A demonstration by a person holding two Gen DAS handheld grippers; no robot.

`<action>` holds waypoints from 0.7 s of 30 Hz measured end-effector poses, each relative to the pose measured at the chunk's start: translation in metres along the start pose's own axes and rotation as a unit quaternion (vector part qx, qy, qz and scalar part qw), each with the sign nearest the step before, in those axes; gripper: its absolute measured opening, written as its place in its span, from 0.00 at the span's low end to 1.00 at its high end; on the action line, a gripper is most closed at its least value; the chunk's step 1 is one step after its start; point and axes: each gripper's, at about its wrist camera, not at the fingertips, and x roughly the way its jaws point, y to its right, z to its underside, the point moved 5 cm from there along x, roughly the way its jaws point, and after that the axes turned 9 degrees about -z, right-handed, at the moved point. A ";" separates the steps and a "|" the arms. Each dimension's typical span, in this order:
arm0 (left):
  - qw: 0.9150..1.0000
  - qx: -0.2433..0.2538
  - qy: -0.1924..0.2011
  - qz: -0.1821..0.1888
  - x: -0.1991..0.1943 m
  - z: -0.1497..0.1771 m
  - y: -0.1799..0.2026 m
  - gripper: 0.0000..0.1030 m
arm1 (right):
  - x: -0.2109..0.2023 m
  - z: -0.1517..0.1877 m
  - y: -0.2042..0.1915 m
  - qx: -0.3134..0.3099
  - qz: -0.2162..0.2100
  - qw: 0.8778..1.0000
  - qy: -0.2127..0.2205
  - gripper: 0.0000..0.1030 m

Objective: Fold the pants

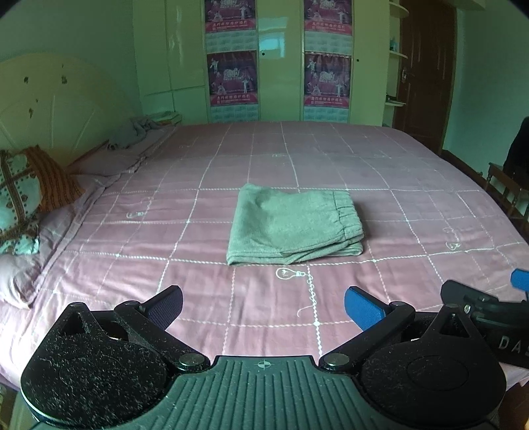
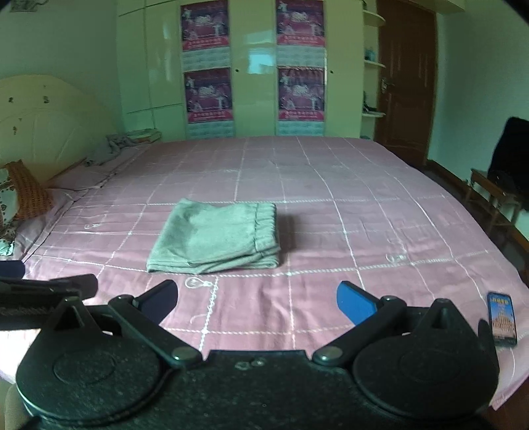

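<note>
Left wrist view: left gripper (image 1: 263,306) spread wide, empty, over the near edge of the bed (image 1: 330,165). Pants (image 1: 294,226) folded into a flat stack mid-bed, waistband to the right, well ahead of the fingers. Pillows (image 1: 23,198) far left.

Right wrist view: right gripper (image 2: 258,302) likewise wide apart, holding nothing. Pants (image 2: 215,238) ahead and left. Phone (image 2: 502,318) near the right bed edge.

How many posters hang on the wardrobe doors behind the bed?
4, in two columns on the wardrobe: upper left, lower left, upper right, lower right. The top pair is cut off by the frame edge, so more could hang above.
</note>
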 end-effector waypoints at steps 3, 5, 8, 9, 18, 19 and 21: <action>1.000 -0.004 0.001 -0.003 -0.001 0.003 0.001 1.00 | 0.000 0.005 0.001 0.003 0.005 1.000 -0.001 1.00; 1.000 -0.005 -0.001 -0.005 0.001 0.003 0.001 1.00 | -0.001 0.006 0.000 0.001 0.008 1.000 -0.001 1.00; 1.000 -0.010 -0.005 -0.006 0.003 0.003 0.001 1.00 | -0.002 0.004 -0.001 0.003 0.004 1.000 0.004 1.00; 1.000 -0.013 -0.006 -0.006 0.005 0.002 0.000 1.00 | -0.002 0.003 -0.002 0.002 0.005 1.000 0.005 1.00; 1.000 -0.019 -0.001 -0.018 0.010 -0.001 -0.002 1.00 | 0.001 -0.001 -0.005 -0.007 0.007 1.000 0.007 1.00; 1.000 -0.019 0.000 -0.020 0.010 -0.002 -0.002 1.00 | 0.002 -0.001 -0.006 -0.009 0.008 1.000 0.005 1.00; 1.000 -0.019 0.005 -0.024 0.010 -0.003 -0.002 1.00 | 0.003 -0.001 -0.006 -0.012 0.010 1.000 0.004 1.00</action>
